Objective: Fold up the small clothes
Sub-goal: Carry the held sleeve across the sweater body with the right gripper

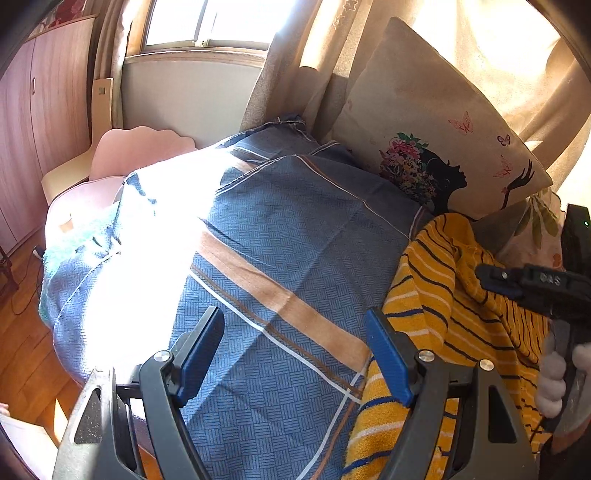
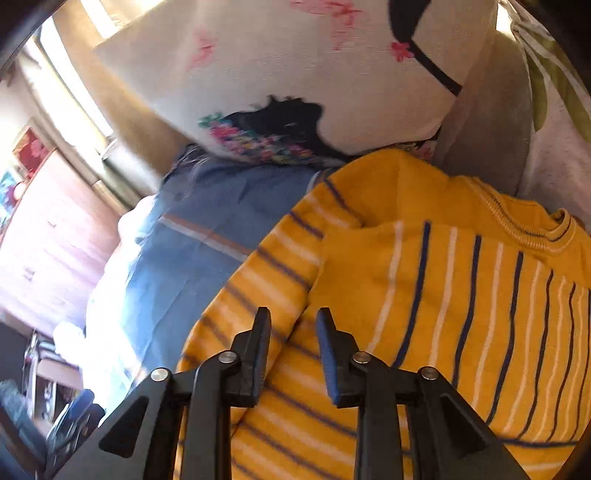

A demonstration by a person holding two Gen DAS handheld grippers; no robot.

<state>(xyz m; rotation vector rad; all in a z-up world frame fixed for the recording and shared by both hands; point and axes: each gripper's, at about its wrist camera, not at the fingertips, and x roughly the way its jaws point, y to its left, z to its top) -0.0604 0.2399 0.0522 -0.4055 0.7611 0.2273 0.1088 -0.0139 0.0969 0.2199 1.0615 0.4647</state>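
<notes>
- Your left gripper [image 1: 295, 354] has its jaws spread wide, nothing between the blue pads; under the gap is only the blue woven bedspread with tan and white stripes [image 1: 280, 236].
- The right-hand finger of that gripper sits over the near-left edge of the mustard-yellow knit sweater with navy and white stripes [image 1: 436, 295]. The rest of the garment lies off to its right.
- Your right gripper [image 2: 293, 354] stands partly open with a narrow gap. The pads hover over a sleeve fold of the sweater [image 2: 424, 295] and do not clamp it as far as the wrist view shows.
- In the left wrist view the right gripper [image 1: 491, 277] reaches over the sweater's far-right part, with a white-gloved hand [image 1: 554, 376] on its handle.
- The sweater lies crumpled on the right side of the bed, ribbed collar [image 2: 546, 232] toward the far right, one sleeve folded across the body.
- Open room: the bedspread left of the sweater is flat and bare, with strong sun glare on its left half.
- Left bed edge drops to a wooden plank floor [image 1: 26, 332]; a teal towel-like cloth [image 1: 70, 247] shows at that edge.
- Far side is tight: a beige cushion printed with a black silhouette, flowers and butterflies [image 1: 424, 122] leans just behind the sweater, with a grey cushion [image 2: 487, 140] just to the right of the printed one.
- Beyond: beige curtains [image 1: 280, 74], a window [image 1: 207, 22], a pink scalloped chair back [image 1: 147, 147], and a wood-grain wardrobe [image 1: 40, 110].
</notes>
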